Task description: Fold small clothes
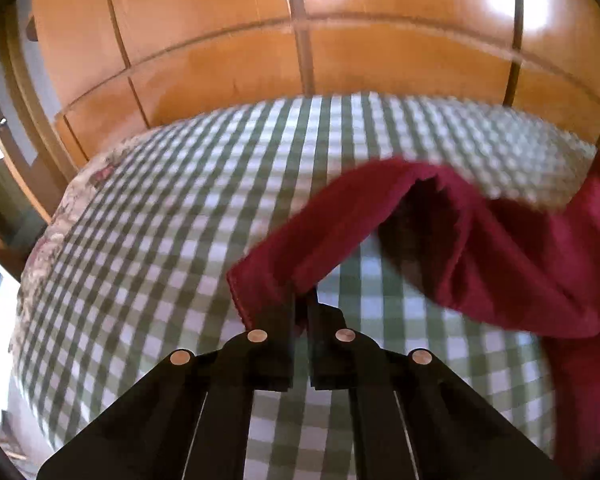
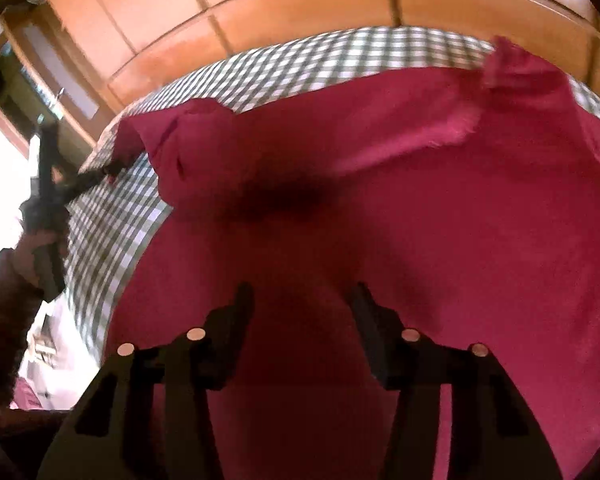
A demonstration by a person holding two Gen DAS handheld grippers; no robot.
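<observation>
A dark red garment (image 2: 420, 208) lies spread over the green-and-white checked bedcover (image 2: 284, 68). In the left wrist view one edge of the red garment (image 1: 340, 224) is lifted off the cover, and my left gripper (image 1: 300, 304) is shut on it near its corner. The cloth arches up and sags to the right from there. The right wrist view shows the left gripper (image 2: 114, 168) far left, pinching that same corner. My right gripper (image 2: 302, 300) hovers over the middle of the garment, jaws apart, with nothing pinched between them.
The checked bedcover (image 1: 160, 220) has a floral border (image 1: 60, 216) at its left side. Wooden wardrobe doors (image 1: 220, 40) stand right behind the bed. A person's hand (image 2: 36, 240) and dark sleeve (image 2: 4, 312) hold the left gripper at the frame's left.
</observation>
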